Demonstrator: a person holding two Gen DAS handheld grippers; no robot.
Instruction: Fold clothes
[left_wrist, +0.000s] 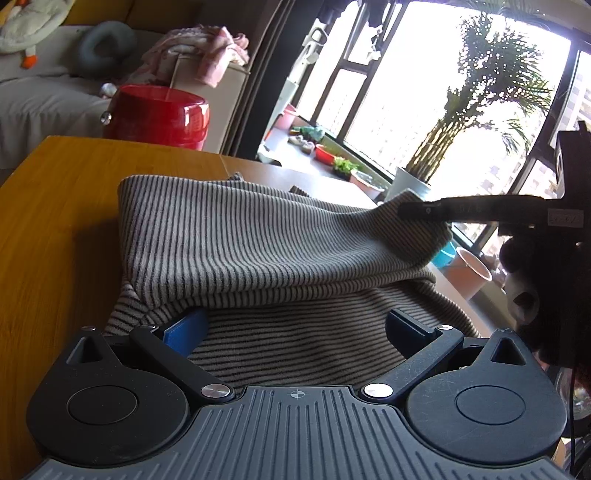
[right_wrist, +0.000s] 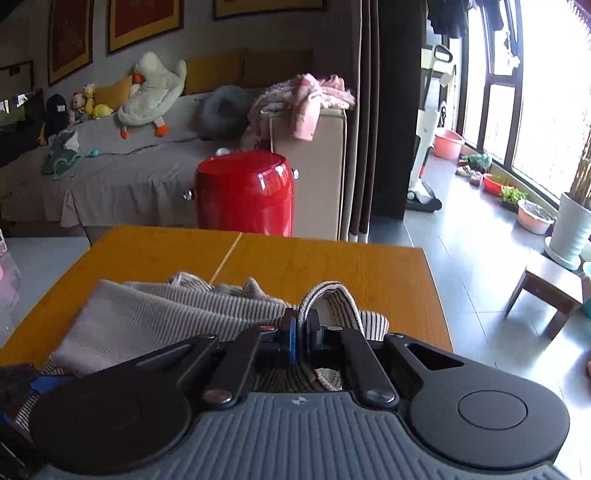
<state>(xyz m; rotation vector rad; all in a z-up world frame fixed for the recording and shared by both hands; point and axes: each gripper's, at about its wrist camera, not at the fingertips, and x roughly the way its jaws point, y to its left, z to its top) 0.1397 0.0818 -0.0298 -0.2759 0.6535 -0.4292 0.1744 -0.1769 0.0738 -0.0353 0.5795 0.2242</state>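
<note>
Biggest risk imo: the striped garment slips out of the right gripper, since it pinches only a thin edge loop w/ fingers squeezed nearly together; any tug and the half-made fold flops back crooked. The left gripper is spread wide, gripping nothing, its blue pads resting on the lower layer & tucked under the raised one. Garment lies on the wooden table, one side lifted.
</note>
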